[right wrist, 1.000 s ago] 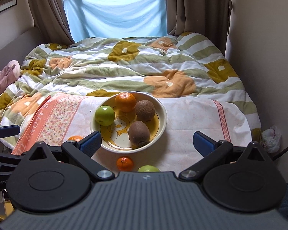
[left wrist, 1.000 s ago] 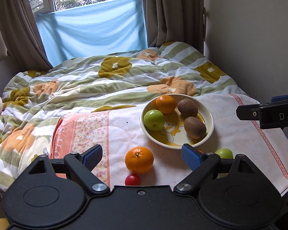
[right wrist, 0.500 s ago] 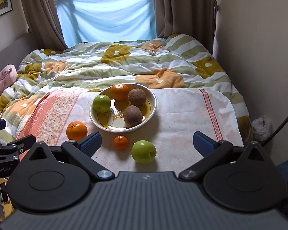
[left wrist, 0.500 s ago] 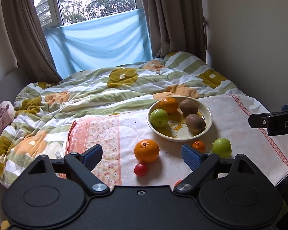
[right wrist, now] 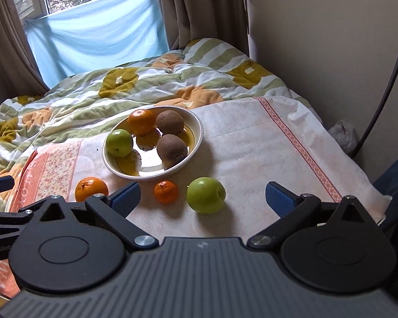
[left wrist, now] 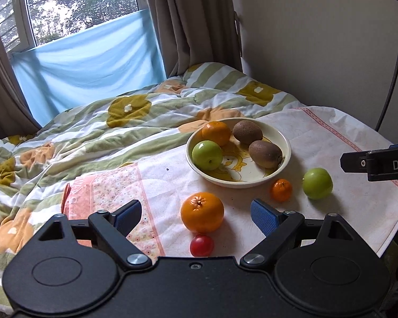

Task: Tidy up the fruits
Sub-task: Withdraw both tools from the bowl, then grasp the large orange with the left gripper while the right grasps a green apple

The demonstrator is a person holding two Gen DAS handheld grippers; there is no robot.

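Since a second ago you are bringing both grippers lower and nearer the fruit, so the loose pieces that sat half hidden behind the fingers are now showing in full.

The cloth [left wrist: 318, 137] is lying over the bed, with the bowl [left wrist: 286, 156] sitting on it ahead of both tools. The bowl is holding an orange, a green apple and two kiwis.

Your left gripper [left wrist: 196, 213] is standing wide and empty; the big orange [left wrist: 202, 212] is lying right between its fingers, untouched, and the red fruit [left wrist: 201, 245] is sitting just nearer you.

Your right gripper [right wrist: 202, 197] is also standing wide and empty; the loose apple [right wrist: 206, 195] is lying between its fingers, with the small orange [right wrist: 165, 191] just beside it, near the left finger.
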